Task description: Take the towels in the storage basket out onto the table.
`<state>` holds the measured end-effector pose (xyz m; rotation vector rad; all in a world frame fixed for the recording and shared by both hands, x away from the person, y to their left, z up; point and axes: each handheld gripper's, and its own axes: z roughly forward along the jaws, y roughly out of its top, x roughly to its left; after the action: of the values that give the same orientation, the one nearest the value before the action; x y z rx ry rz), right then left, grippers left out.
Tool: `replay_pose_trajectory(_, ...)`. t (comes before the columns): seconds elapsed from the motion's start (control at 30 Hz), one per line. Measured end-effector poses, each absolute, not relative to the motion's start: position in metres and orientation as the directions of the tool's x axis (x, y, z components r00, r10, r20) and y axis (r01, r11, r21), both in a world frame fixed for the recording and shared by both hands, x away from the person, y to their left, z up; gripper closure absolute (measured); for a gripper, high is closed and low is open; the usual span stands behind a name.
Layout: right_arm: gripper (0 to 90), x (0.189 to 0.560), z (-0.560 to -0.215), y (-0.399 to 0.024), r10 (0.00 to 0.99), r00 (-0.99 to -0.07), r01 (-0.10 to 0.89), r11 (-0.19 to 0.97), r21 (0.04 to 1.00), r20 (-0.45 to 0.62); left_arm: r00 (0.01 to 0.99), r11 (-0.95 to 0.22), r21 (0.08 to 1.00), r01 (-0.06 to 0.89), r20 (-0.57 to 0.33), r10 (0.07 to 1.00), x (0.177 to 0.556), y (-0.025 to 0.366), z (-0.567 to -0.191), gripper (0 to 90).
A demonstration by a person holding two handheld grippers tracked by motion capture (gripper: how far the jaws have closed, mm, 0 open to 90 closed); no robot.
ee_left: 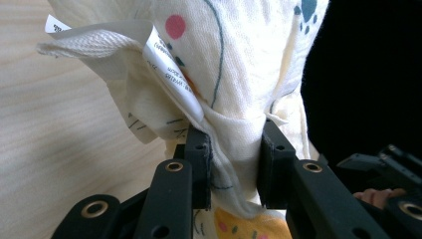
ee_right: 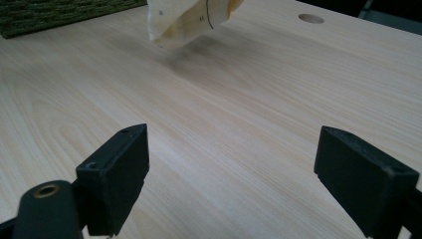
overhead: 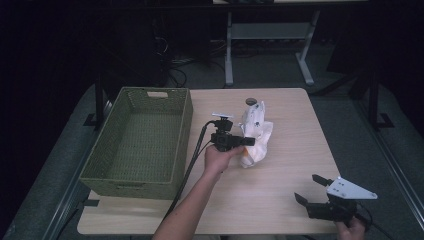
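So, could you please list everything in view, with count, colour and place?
basket: one, green woven, left part of the table.
cloth: one, cream with coloured prints and a white label, lifted over mid-table in the left tongs.
table: one, light wood, round hole near its far edge.
left tongs: black, shut on the cloth.
right tongs: black with grey plate, open, near right corner.

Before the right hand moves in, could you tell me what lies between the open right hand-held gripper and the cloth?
Bare light wooden tabletop, seen in the right gripper view, between the right hand-held gripper and the white printed cloth.
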<state>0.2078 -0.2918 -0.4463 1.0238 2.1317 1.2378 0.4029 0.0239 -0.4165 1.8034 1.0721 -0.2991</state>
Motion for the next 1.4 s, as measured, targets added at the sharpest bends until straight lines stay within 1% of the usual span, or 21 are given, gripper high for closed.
replay_pose_trajectory(0.07,13.7,0.208,-0.446,-0.291,0.789,-0.614,0.364,0.318,0.875,-0.031,0.583,-0.137,0.618,0.774,-0.611,0.535,0.402,0.022,-0.418,71.5)
replay_pose_trajectory(0.17,13.7,0.208,-0.446,-0.291,0.787,-0.616,0.361,0.322,0.875,-0.035,0.593,-0.158,0.626,0.763,-0.581,0.558,0.401,0.018,-0.419,70.1)
replay_pose_trajectory(0.33,13.7,0.208,-0.446,-0.291,0.789,-0.614,0.364,0.318,0.876,-0.031,0.589,-0.198,0.610,0.767,-0.550,0.592,0.400,0.012,-0.427,68.9)
replay_pose_trajectory(0.53,13.7,0.208,-0.446,-0.291,0.786,-0.617,0.361,0.321,0.876,-0.033,0.583,-0.208,0.598,0.774,-0.545,0.603,0.402,0.011,-0.434,67.9)
replay_pose_trajectory(0.67,13.7,0.207,-0.446,-0.291,0.787,-0.616,0.361,0.318,0.877,-0.032,0.585,-0.217,0.596,0.773,-0.537,0.607,0.400,0.010,-0.436,62.3)
replay_pose_trajectory(0.77,13.7,0.207,-0.446,-0.292,0.787,-0.616,0.360,0.319,0.877,-0.034,0.595,-0.232,0.605,0.762,-0.511,0.621,0.399,0.010,-0.435,58.6)
replay_pose_trajectory(0.87,13.7,0.208,-0.446,-0.292,0.786,-0.617,0.360,0.321,0.876,-0.034,0.596,-0.210,0.620,0.756,-0.517,0.614,0.398,0.013,-0.432,56.3)
replay_pose_trajectory(0.97,13.7,0.207,-0.445,-0.291,0.787,-0.616,0.362,0.322,0.875,-0.035,0.605,-0.207,0.638,0.742,-0.505,0.615,0.396,0.015,-0.429,53.4)
replay_pose_trajectory(1.13,13.7,0.207,-0.446,-0.290,0.784,-0.620,0.359,0.329,0.874,-0.040,0.631,-0.227,0.657,0.719,-0.480,0.610,0.389,0.020,-0.425,53.0)
replay_pose_trajectory(1.4,13.7,0.207,-0.445,-0.288,0.781,-0.623,0.362,0.337,0.869,-0.043,0.673,-0.281,0.685,0.672,-0.406,0.618,0.377,0.029,-0.421,52.0)
